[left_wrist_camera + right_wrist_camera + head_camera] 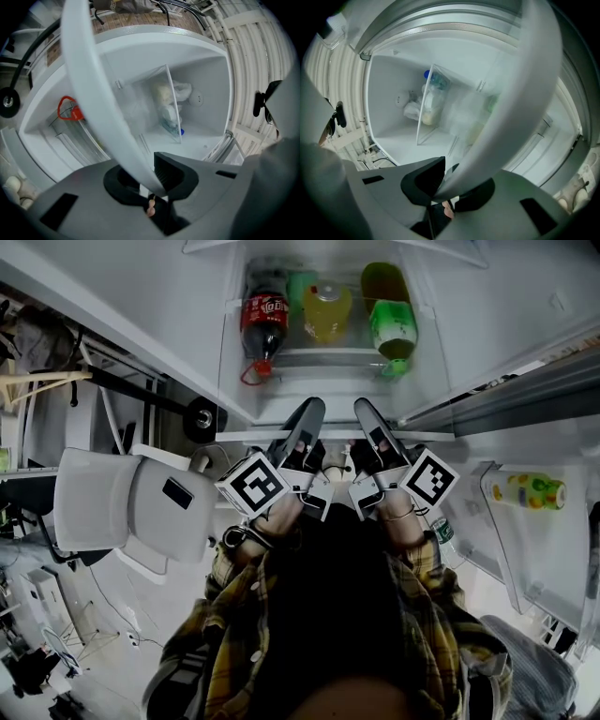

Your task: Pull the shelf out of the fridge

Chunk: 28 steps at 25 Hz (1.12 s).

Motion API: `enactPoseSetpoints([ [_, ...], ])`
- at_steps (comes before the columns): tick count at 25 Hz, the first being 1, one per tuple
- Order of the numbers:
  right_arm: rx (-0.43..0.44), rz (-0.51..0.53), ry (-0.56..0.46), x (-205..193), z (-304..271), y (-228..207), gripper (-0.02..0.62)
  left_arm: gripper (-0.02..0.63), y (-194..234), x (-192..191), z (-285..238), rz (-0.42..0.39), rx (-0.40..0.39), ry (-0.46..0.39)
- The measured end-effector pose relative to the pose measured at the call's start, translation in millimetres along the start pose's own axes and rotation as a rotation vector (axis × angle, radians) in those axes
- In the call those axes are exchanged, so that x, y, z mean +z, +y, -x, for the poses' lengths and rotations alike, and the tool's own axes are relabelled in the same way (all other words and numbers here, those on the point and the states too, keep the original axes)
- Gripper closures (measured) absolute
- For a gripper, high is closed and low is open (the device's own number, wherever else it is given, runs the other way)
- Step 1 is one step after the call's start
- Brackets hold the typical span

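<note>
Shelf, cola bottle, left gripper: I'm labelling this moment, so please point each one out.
shelf (246, 436): head view, bare white front rim near its left end.
cola bottle (265, 315): head view, red label.
left gripper (307, 414): head view, between the tips of its fingers, at the rim.

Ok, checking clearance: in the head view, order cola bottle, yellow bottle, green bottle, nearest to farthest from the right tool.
Right tool, clamped on the shelf:
1. green bottle, right
2. yellow bottle, middle
3. cola bottle, left
</note>
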State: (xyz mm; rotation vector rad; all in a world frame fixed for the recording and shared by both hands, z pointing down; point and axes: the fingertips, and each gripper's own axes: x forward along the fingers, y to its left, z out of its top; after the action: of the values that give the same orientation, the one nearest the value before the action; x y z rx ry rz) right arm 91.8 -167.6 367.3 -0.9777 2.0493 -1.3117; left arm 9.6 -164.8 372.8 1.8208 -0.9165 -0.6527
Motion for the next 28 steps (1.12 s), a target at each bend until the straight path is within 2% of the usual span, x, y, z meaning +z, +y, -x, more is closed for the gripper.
enactPoseSetpoints([
  [18, 0.004, -0.002, 0.005, -2.1, 5.1, 0.9, 0.531, 0.543, 1.9, -3.9, 5.4, -0.002, 0.011, -0.003],
  [20, 0.005, -0.002, 0.007, -2.2, 4.9, 0.5, 0.531, 0.543, 4.8, -4.3, 7.3, -0.001, 0.044, 0.003],
  [26, 0.007, -0.003, 0.009, -1.8, 4.5, 0.9, 0.531, 0.543, 7.4, -4.7, 9.1, 0.004, 0.073, 0.007],
  [28, 0.007, -0.004, 0.009, -1.8, 4.4, 1.4, 0.531, 0.543, 4.6, -4.1, 7.8, 0.008, 0.053, 0.001],
])
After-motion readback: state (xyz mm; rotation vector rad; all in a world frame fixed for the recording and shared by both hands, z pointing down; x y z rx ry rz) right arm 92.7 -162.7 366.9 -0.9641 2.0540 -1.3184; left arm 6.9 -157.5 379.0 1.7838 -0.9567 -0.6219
